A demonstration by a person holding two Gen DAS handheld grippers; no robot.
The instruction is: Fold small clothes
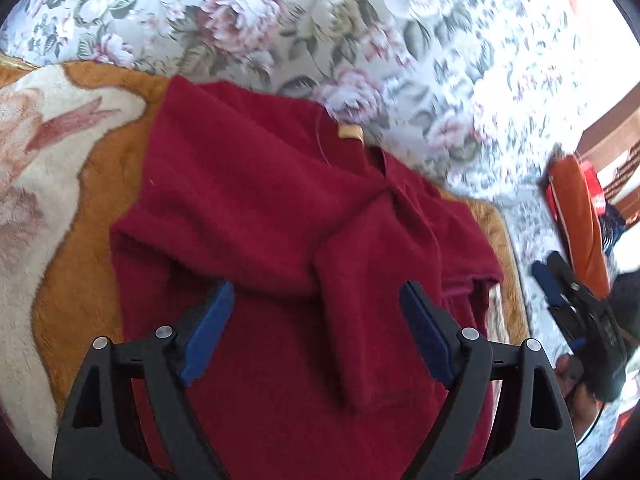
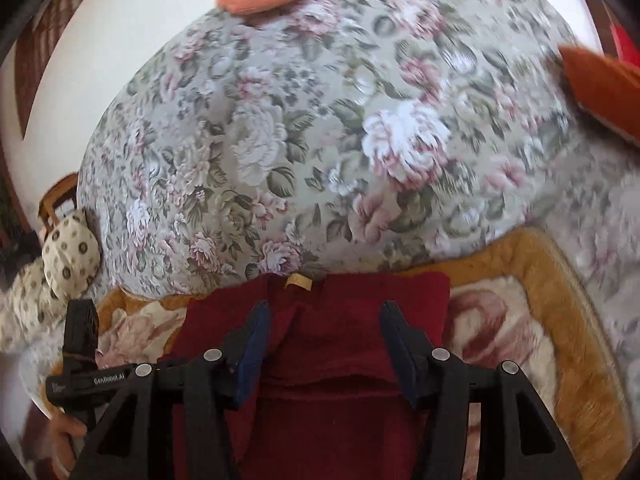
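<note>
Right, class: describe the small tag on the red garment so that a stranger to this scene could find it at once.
Start at the big floral bedspread, then drop to the orange and cream blanket lying on it. On that blanket lies a dark red sweater; at its neckline, on the edge nearest the floral cloth, sits the tag. It is the only pale yellow patch on the red.

Both wrist cameras look down along spread fingers, close over the dark red sweater [image 1: 280, 220], toward the somewhat blurred floral sofa back [image 2: 320, 140].
</note>
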